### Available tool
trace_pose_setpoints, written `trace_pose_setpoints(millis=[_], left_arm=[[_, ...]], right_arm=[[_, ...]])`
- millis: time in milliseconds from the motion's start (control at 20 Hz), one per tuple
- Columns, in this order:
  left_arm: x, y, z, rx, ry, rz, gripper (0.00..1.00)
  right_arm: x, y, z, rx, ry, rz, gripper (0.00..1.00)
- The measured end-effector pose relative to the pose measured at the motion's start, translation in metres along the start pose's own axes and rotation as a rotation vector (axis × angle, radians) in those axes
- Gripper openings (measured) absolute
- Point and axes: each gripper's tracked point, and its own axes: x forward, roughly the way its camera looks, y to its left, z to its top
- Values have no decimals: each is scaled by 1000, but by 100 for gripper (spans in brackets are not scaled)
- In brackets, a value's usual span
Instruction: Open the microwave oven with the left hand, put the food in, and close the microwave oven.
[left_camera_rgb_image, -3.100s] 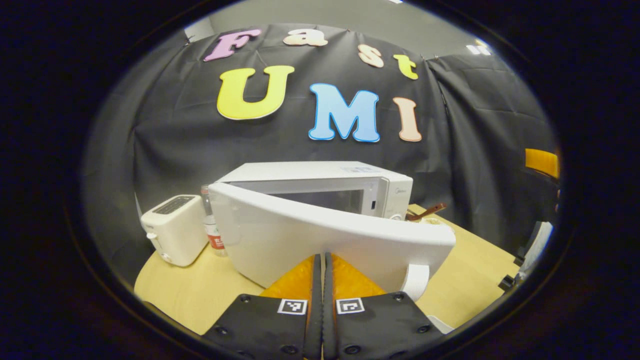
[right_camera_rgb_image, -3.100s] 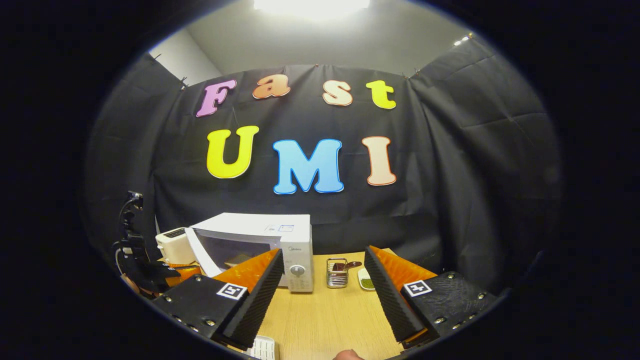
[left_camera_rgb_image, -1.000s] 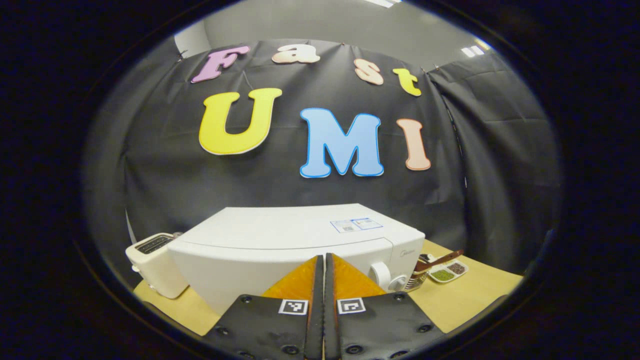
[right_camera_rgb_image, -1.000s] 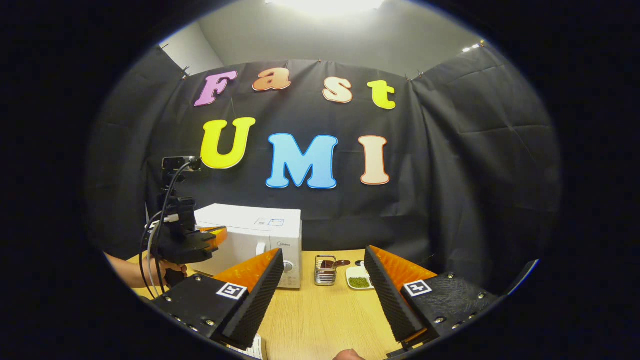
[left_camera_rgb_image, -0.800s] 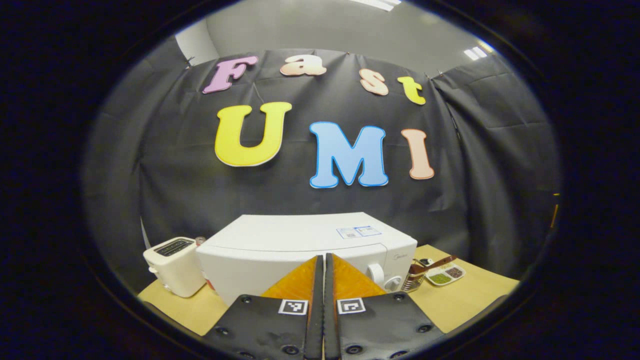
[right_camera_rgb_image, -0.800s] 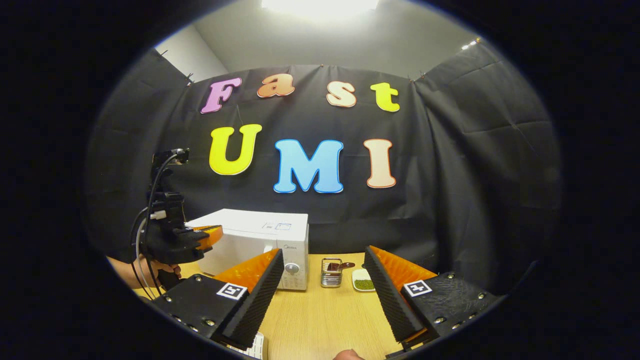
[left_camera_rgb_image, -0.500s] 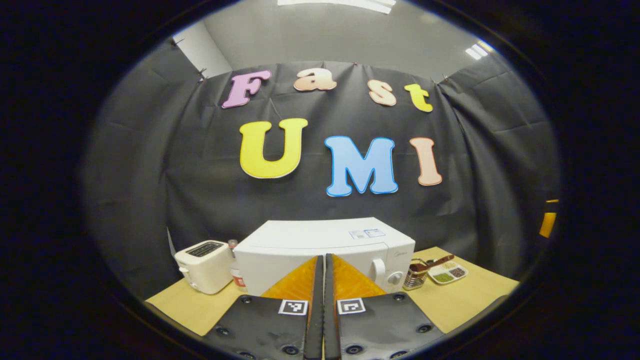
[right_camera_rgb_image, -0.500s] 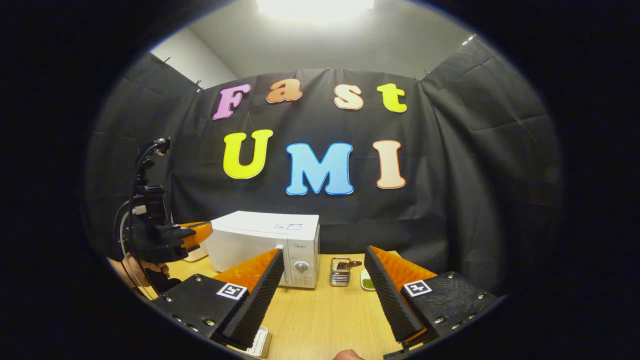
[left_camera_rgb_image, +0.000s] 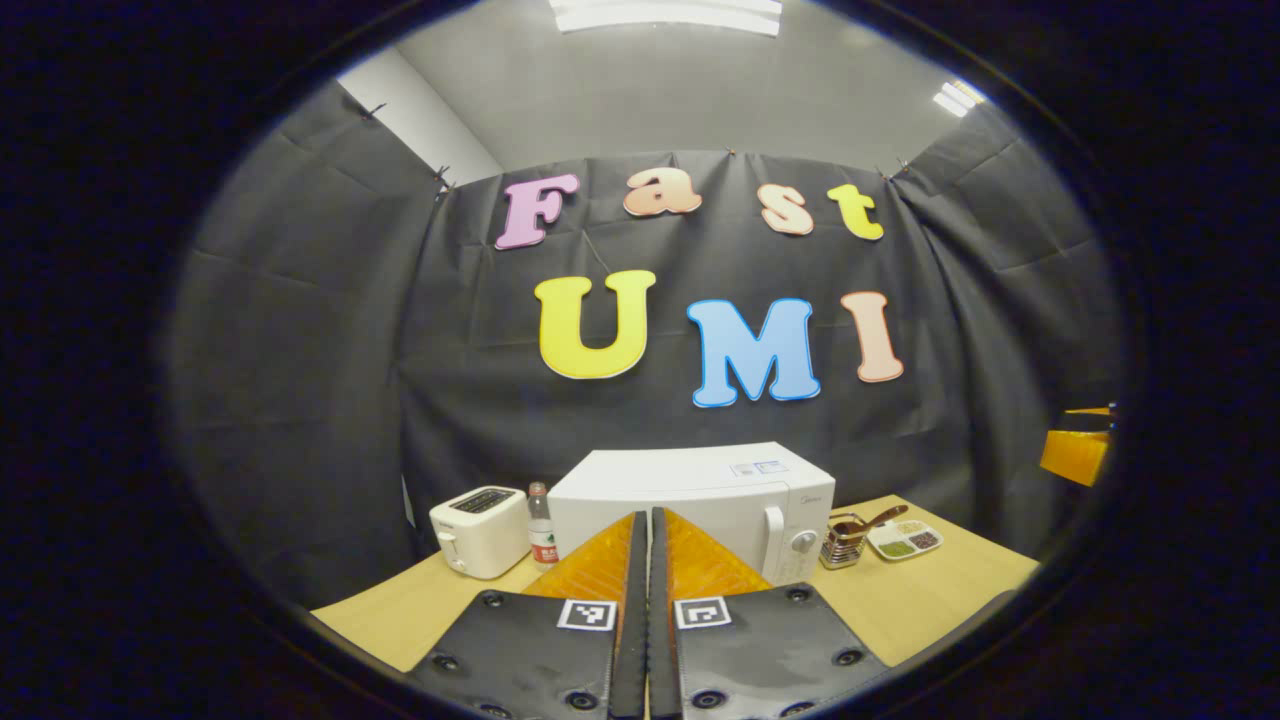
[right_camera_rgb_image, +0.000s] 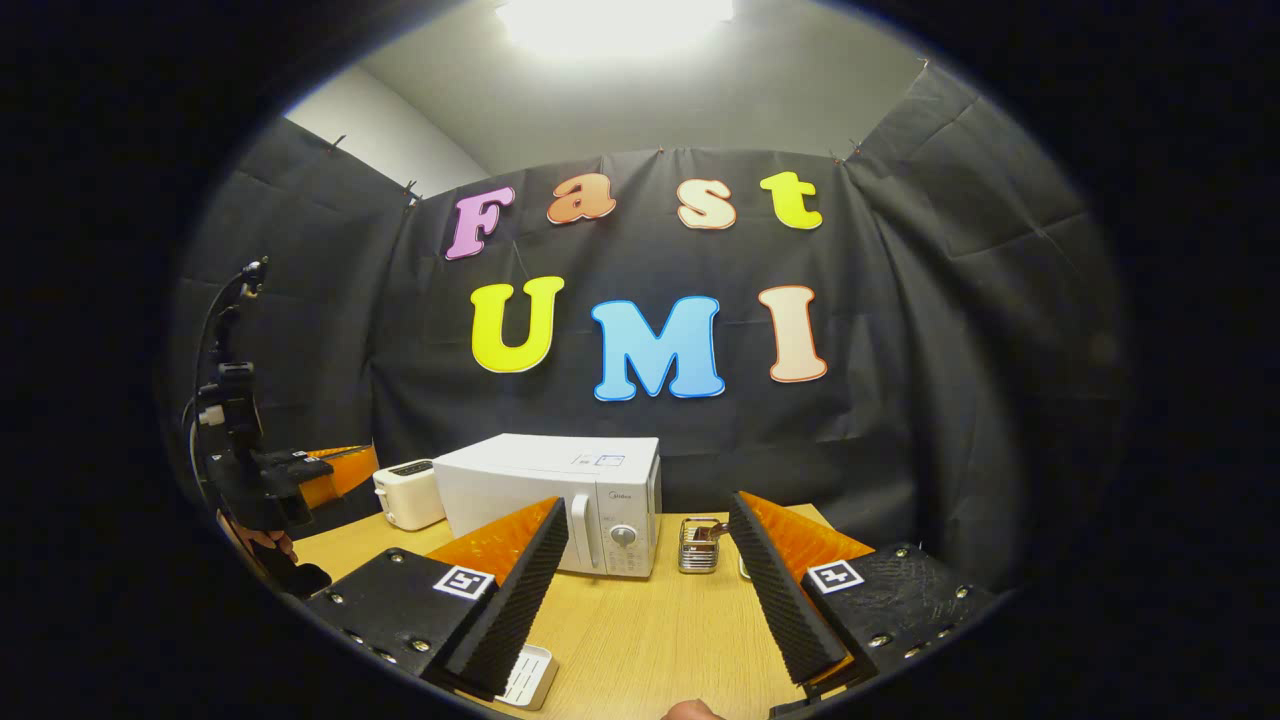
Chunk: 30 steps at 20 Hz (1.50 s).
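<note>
Microwave oven (left_camera_rgb_image: 695, 500), a white boxy one with its door shut, is sitting on the pale wooden counter (left_camera_rgb_image: 930, 590) straight ahead of the left gripper (left_camera_rgb_image: 644, 560), well apart from it (the nearer of the two); its fingers are pressing together empty, while the right gripper (right_camera_rgb_image: 648, 560) is gaping wide, holding nothing.

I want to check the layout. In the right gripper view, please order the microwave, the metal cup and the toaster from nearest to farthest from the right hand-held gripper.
1. Metal cup, just ahead, centre.
2. Microwave, ahead on the left.
3. Toaster, farthest, left beyond the microwave.
</note>
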Motion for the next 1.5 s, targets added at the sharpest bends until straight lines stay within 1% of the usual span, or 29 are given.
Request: trace_pose_setpoints(millis=[50,250,300,350,400,450,550,600,700,950,1050,1200,1250,1300,1500], left_arm=[[-7,3,1,1,-3,6,7],[-29,21,7,13,-22,8,7],[-31,26,7,15,-20,8,12],[-35,32,7,18,-15,8,8],[-40,36,8,21,-17,9,25],[-43,41,12,22,-27,5,31],[-48,51,16,26,-38,10,36],[-49,55,16,23,-41,7,47],[-51,60,18,9,-45,4,56],[-55,70,23,1,-73,2,96],[-55,73,25,3,-79,4,94],[-56,75,26,7,-91,8,98],[-56,76,26,6,-92,7,96],[-55,76,25,3,-92,8,98],[-51,81,28,-9,-101,13,96]], right_arm=[[1,0,1,-1,-3,-1,98],[3,5,0,-13,-13,-24,98],[4,8,-3,-19,-5,-27,98],[4,11,-4,-22,-2,-28,98],[4,16,-2,-23,-4,-27,98],[4,20,0,-25,-8,-26,98],[4,27,0,-31,-9,-31,98],[4,32,1,-31,-11,-31,98],[1,39,1,-38,-16,-34,98],[-1,54,-2,-30,-7,-44,98],[-1,56,1,-35,-12,-51,98],[0,59,3,-42,-19,-59,98],[0,60,3,-40,-18,-60,98],[-1,61,3,-38,-17,-62,98],[-1,63,3,-42,-16,-69,98]])
